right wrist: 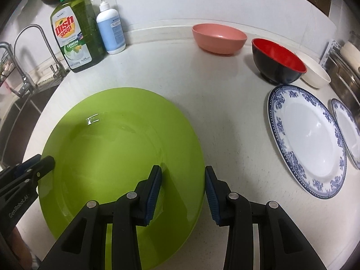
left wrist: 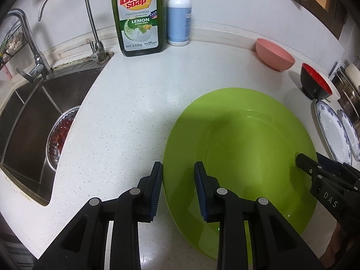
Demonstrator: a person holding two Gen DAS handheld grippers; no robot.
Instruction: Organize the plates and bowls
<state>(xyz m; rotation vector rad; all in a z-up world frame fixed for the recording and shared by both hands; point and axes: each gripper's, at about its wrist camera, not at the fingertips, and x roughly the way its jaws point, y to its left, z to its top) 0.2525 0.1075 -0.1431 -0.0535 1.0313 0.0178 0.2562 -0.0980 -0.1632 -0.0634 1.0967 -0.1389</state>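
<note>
A large green plate [left wrist: 247, 146] [right wrist: 117, 146] lies low over the white counter [left wrist: 135, 112]; whether it touches the counter I cannot tell. My left gripper [left wrist: 178, 171] straddles its left rim, one pad against the outer edge and the other inside on the well's slope. My right gripper [right wrist: 183, 173] holds the opposite rim the same way. Each gripper shows at the plate's far side in the other wrist view. Behind stand a pink bowl [right wrist: 219, 38], a black bowl with red inside [right wrist: 277, 60] and a white bowl [right wrist: 315, 72]. Two blue-patterned white plates [right wrist: 308, 139] [right wrist: 348, 130] lie flat to the right.
A steel sink [left wrist: 33, 112] with two taps and a metal strainer [left wrist: 60, 135] is at the left. A green dish soap bottle [left wrist: 138, 15] and a white pump bottle [left wrist: 178, 20] stand against the back wall. Metal racks [right wrist: 346, 74] crowd the far right.
</note>
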